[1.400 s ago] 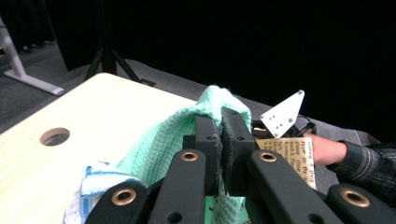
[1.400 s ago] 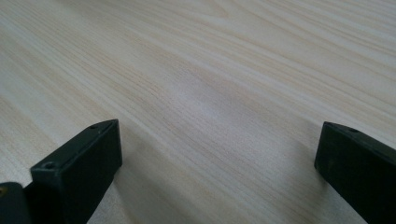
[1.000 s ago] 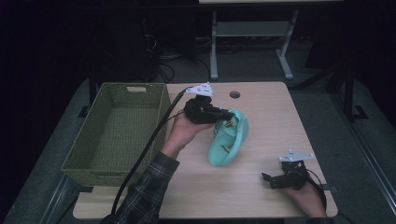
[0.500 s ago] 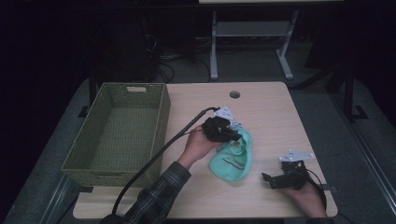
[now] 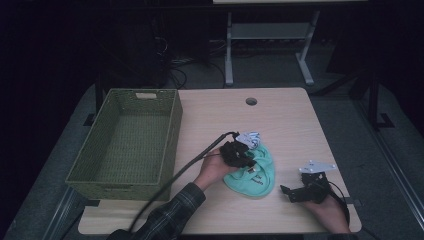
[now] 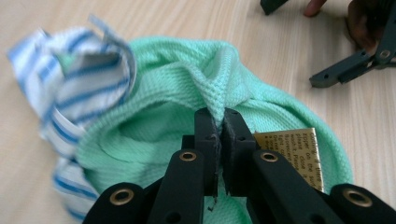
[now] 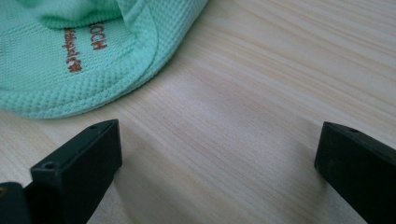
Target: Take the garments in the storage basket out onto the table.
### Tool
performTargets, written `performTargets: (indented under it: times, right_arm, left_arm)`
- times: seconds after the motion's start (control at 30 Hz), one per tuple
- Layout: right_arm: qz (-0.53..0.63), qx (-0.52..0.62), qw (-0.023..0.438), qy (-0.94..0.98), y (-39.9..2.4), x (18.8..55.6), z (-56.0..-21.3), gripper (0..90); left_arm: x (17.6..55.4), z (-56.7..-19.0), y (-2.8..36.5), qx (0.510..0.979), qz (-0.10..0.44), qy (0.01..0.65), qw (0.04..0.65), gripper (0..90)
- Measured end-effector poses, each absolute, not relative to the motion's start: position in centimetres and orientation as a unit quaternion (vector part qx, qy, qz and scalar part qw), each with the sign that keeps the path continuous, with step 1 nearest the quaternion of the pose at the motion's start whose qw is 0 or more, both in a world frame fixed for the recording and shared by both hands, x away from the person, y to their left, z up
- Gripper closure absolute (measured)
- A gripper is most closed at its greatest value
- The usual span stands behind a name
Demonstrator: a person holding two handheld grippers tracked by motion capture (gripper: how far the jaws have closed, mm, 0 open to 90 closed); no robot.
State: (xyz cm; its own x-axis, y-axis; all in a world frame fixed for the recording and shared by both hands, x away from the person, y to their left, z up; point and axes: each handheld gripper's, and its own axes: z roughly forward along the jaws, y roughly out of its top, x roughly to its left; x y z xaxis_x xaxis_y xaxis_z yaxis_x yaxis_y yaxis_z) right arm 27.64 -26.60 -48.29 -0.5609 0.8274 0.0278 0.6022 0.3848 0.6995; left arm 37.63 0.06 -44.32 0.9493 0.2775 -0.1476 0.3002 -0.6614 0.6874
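Observation:
A mint green cloth (image 5: 255, 176) lies crumpled on the wooden table, right of centre. My left gripper (image 5: 239, 154) is shut on a pinched fold of the green cloth (image 6: 219, 93), its jaws tight together around the fabric. A blue-and-white striped cloth (image 5: 250, 139) (image 6: 70, 88) sits bunched against the green one on its far side. A gold label (image 6: 299, 154) shows on the green cloth. My right gripper (image 5: 295, 192) rests low on the table right of the cloth, open, with bare wood between its jaws and the green cloth's hem (image 7: 84, 60) just ahead.
A green woven basket (image 5: 95, 165) stands at the table's left side, with nothing inside. A round cable hole (image 5: 251, 101) sits near the table's far edge (image 5: 240, 90). The left gripper's cable (image 5: 170, 180) trails back along the person's sleeve.
The left gripper has carried the green cloth down from a raised, hanging position onto the table, moving right and toward the person. The right gripper has stayed put.

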Motion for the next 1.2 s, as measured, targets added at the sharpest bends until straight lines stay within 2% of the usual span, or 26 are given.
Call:
performTargets:
  times: [0.13, 0.2, 0.33, 0.4, 0.5, 0.57, 0.7, 0.8, 1.07, 1.2]
  right_arm:
    - [0.34, 0.438, 0.165, 0.816, -26.6, 27.6, -48.3, 0.3]
    - [0.339, 0.438, 0.165, 0.816, -26.6, 27.6, -48.3, 0.3]
    - [0.339, 0.438, 0.165, 0.816, -26.6, 27.6, -48.3, 0.3]
    - [0.339, 0.438, 0.165, 0.816, -26.6, 27.6, -48.3, 0.3]
    - [0.34, 0.438, 0.165, 0.816, -26.6, 27.6, -48.3, 0.3]
    - [0.34, 0.438, 0.166, 0.816, -26.6, 27.6, -48.3, 0.3]
    - [0.339, 0.438, 0.166, 0.816, -26.6, 27.6, -48.3, 0.3]
    - [0.34, 0.438, 0.166, 0.816, -26.6, 27.6, -48.3, 0.3]
    - [0.34, 0.439, 0.165, 0.815, -26.6, 27.6, -48.3, 0.3]
    - [0.34, 0.439, 0.166, 0.815, -26.6, 27.6, -48.3, 0.3]
  left_arm:
    - [37.5, -46.0, 0.5, 0.912, -0.027, 0.173, 0.372, 84.3]
    - [37.5, -46.1, 0.9, 0.907, -0.031, 0.18, 0.379, 80.6]
    - [37.5, -45.3, 1.4, 0.902, -0.031, 0.185, 0.389, 67.7]
    - [37.4, -44.7, 1.7, 0.9, -0.028, 0.185, 0.395, 58.1]
    - [37.2, -43.9, 2.1, 0.894, -0.029, 0.187, 0.407, 49.7]
    - [37.0, -43.3, 2.4, 0.892, -0.031, 0.185, 0.41, 46.6]
    - [36.4, -42.7, 3.0, 0.894, -0.025, 0.182, 0.409, 46.1]
    - [35.7, -42.3, 4.2, 0.895, -0.019, 0.177, 0.409, 51.2]
    - [34.5, -41.9, 6.9, 0.888, -0.012, 0.192, 0.417, 80.1]
    - [33.7, -42.2, 7.6, 0.89, -0.015, 0.191, 0.414, 89.2]
